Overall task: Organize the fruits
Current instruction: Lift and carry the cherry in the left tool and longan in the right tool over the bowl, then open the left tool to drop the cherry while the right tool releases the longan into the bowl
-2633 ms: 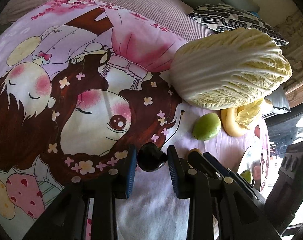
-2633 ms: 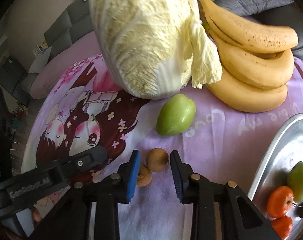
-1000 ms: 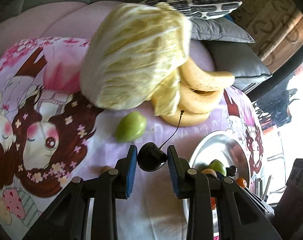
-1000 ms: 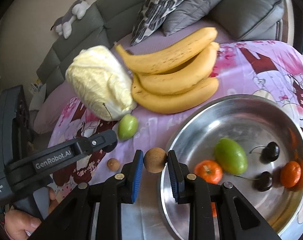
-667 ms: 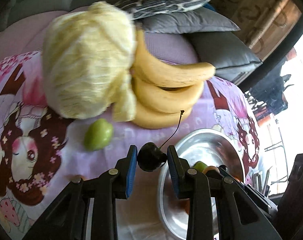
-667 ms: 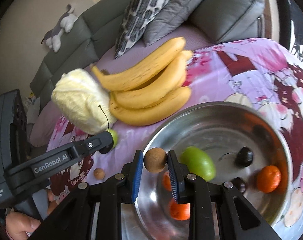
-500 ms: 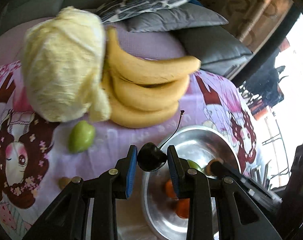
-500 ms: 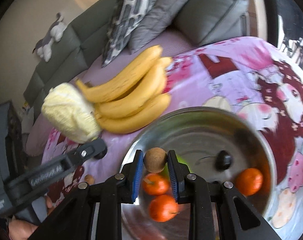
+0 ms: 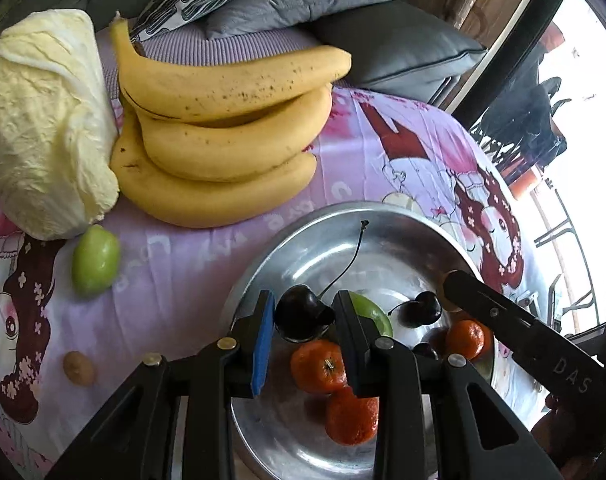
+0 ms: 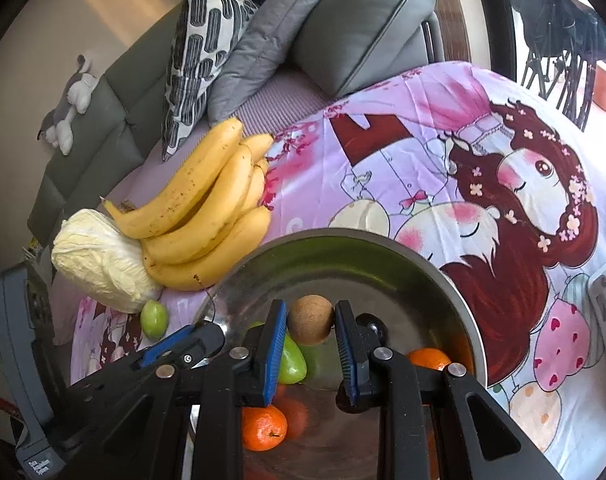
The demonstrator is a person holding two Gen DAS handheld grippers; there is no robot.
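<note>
The left tool (image 9: 303, 320) is clamping a dark, glossy cherry with a long thin stem (image 9: 301, 314) between its blue-padded fingers, at the lower centre of the left wrist view, over the near rim of the round, shiny metal bowl (image 9: 323, 224). The right tool (image 10: 310, 326) is gripping a small round brown fruit (image 10: 310, 320) at the lower centre of its own view, above the same bowl (image 10: 343, 240).

Three orange tangerines (image 9: 319, 366), a green oval fruit (image 9: 373, 316) and another dark cherry (image 9: 419, 310) are lying inside the bowl. The bowl is sitting on a pink and purple cartoon-printed cloth (image 9: 403, 152).

A bunch of yellow bananas (image 9: 223, 128) is lying at the upper centre of the left wrist view, touching a pale yellow-white napa cabbage (image 9: 43, 120) at the upper left. A second green oval fruit (image 9: 95, 260) is resting on the cloth just below the cabbage, and another small brown fruit (image 9: 79, 367) is lying at the lower left, well apart from the bowl.

Grey cushions (image 10: 367, 28) and a black-and-white patterned pillow (image 10: 199, 56) are leaning at the top of the right wrist view.
</note>
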